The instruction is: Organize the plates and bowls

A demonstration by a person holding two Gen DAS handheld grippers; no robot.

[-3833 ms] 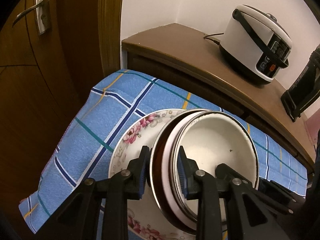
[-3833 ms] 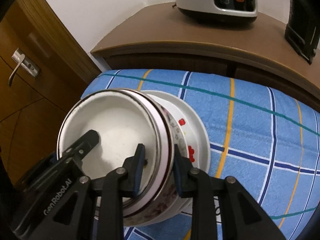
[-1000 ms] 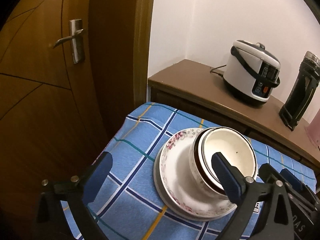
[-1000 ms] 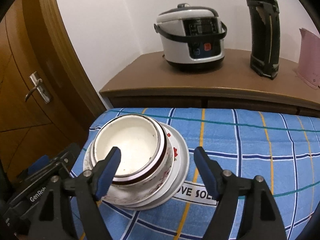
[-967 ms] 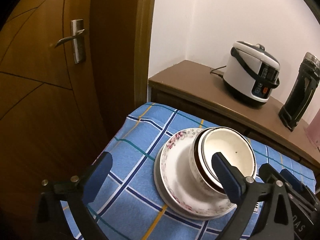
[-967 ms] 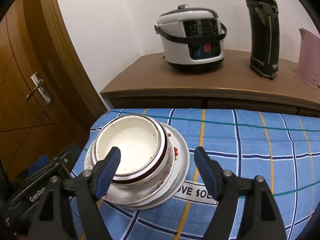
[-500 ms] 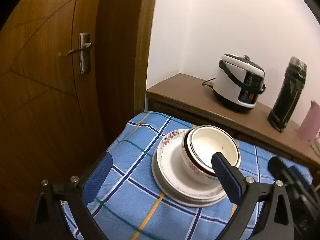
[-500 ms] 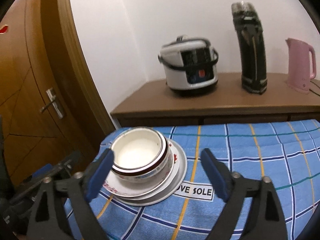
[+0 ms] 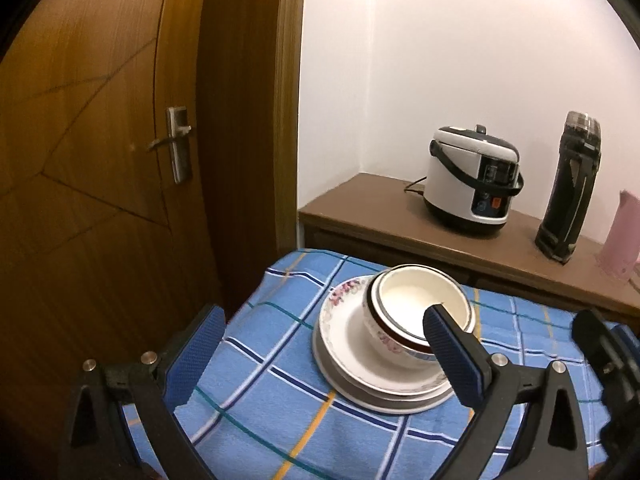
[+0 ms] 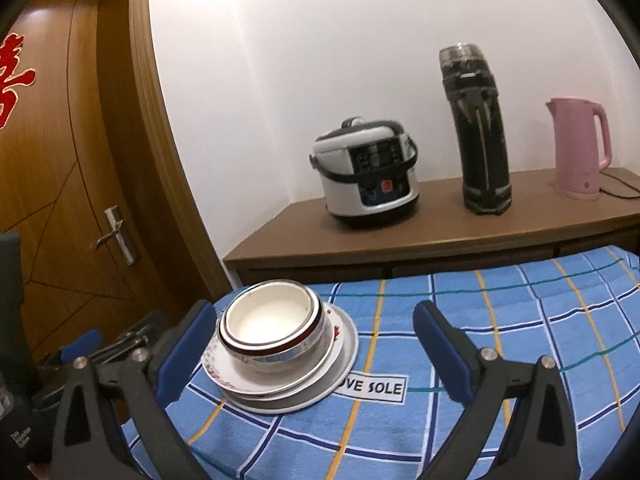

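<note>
**Bowls nested on plates, both grippers clear**

With my jaws spread wide, the left gripper (image 9: 320,346) and right gripper (image 10: 314,334) hold nothing; the right's jaws have just been opening. The nested bowls (image 10: 274,326) sit on the stacked plates (image 10: 344,350) near the table (image 10: 500,320) corner closest to the door (image 10: 60,200).
</note>
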